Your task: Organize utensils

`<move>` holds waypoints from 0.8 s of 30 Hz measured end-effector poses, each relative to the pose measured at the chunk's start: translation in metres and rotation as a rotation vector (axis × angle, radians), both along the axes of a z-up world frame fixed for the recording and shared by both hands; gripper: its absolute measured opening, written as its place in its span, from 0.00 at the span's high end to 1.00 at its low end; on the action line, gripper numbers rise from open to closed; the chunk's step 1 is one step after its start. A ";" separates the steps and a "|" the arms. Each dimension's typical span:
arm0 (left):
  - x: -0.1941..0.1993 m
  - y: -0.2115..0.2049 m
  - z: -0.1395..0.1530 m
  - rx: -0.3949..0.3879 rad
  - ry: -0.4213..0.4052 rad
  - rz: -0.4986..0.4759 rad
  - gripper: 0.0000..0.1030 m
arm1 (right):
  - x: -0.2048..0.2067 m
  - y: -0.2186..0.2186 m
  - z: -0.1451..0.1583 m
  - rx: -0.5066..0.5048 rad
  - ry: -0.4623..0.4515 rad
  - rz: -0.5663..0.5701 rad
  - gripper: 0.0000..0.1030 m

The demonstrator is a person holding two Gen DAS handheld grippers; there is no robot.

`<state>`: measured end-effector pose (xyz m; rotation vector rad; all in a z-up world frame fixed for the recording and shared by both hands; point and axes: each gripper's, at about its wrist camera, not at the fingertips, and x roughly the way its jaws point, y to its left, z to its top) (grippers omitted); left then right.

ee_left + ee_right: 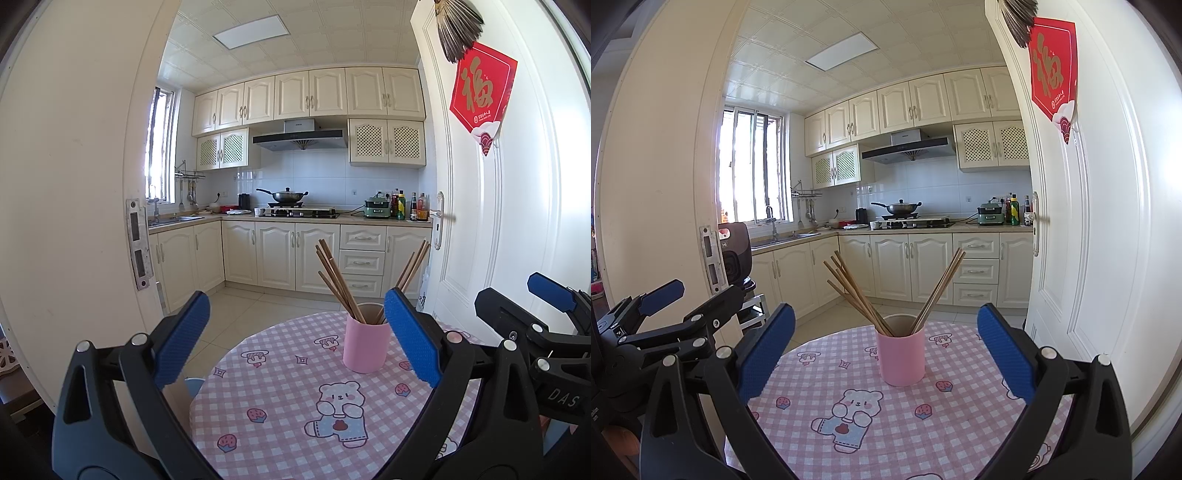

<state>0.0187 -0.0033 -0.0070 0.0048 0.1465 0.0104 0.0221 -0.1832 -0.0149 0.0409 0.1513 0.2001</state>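
Note:
A pink cup [365,347] [902,360] stands upright on a round table with a pink checked cloth [288,410] [894,424]. Several wooden chopsticks [334,280] [855,291] lean out of it, most to the left and a few to the right. My left gripper [295,339] hangs open above the table's near side, nothing between its blue pads; the cup sits just inside its right pad. My right gripper [886,354] is open too, empty, with the cup centred beyond its fingers. Each gripper shows at the edge of the other's view.
Behind the table a doorway opens onto a kitchen with cream cabinets [280,254], a stove with a wok [284,195] and a sink [783,236]. A white door [498,206] with a red paper sign stands open at the right. A door frame [74,184] is at the left.

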 end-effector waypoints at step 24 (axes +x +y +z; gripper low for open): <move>0.008 0.001 -0.009 0.001 0.030 0.001 0.09 | 0.007 -0.001 -0.006 0.004 0.021 -0.001 0.07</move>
